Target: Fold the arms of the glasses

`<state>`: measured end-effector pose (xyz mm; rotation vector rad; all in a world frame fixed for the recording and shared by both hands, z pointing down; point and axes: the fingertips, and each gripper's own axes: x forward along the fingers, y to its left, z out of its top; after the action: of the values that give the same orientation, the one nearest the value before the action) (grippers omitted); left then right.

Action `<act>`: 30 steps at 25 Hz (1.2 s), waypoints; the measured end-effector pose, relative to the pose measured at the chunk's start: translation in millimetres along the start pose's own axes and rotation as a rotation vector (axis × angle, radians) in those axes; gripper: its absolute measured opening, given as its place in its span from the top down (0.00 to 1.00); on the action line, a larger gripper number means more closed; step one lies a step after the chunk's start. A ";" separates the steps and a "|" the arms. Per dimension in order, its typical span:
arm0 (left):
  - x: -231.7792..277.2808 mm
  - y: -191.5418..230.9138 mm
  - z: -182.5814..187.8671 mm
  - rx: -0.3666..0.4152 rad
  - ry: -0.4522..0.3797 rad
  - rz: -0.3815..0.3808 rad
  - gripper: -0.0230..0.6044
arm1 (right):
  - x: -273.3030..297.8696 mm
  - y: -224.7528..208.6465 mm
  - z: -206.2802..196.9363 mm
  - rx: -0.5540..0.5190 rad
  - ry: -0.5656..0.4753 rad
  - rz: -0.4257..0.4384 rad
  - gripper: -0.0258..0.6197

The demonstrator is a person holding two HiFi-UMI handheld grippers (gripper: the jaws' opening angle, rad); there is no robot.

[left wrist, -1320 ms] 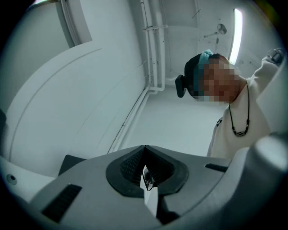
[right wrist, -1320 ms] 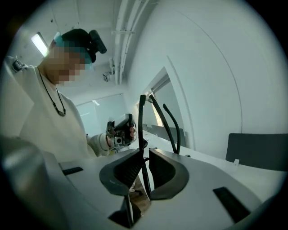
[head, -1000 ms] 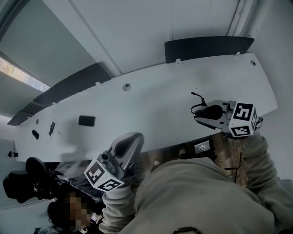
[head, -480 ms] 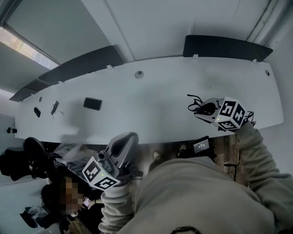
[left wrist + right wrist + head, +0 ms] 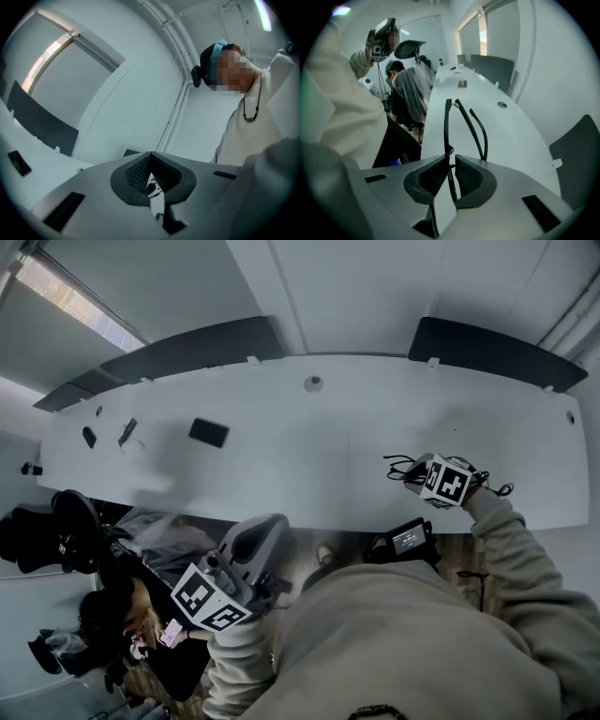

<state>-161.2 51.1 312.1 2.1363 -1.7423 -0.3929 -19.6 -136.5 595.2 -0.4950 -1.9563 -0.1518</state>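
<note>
Okay, starting at the far left of the long white bench (image 5: 281, 460): a small dark object (image 5: 89, 437) lies there, with a flat black slab (image 5: 208, 432) a little to its right. Down off the near edge, a seated person (image 5: 117, 615) is tucked in at the lower left. Next along is the left gripper (image 5: 150, 165), held off the bench on the near side, its jaws pressed fully together with nothing between them. Moving right, there's a round grommet (image 5: 313, 383) near the bench's far edge. And now the right gripper (image 5: 451, 173): its jaws are nipped in tight on the glasses (image 5: 447, 126), clamping the thin black frame edge-on. Both arms stick out away from the jaws, not folded. The glasses sit over the right part of the bench, close to its near edge. Whether they touch the surface, I can't tell.
</note>
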 end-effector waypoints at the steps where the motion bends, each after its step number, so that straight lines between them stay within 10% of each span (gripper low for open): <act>1: -2.0 -0.3 -0.2 0.000 -0.002 0.002 0.96 | 12.5 -0.6 -5.1 -0.011 0.032 0.013 0.86; 20: -44.9 18.7 -2.7 -0.042 -0.052 0.105 0.96 | 136.5 30.5 -84.1 0.014 0.342 0.284 0.86; 30: -52.1 21.5 0.1 -0.046 -0.077 0.096 0.96 | 116.7 8.1 -81.3 0.046 0.312 0.181 0.73</act>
<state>-190.8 98.3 321.0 2.0211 -1.8516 -0.4894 11.3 -123.7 733.6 -0.5792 -1.5991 -0.0637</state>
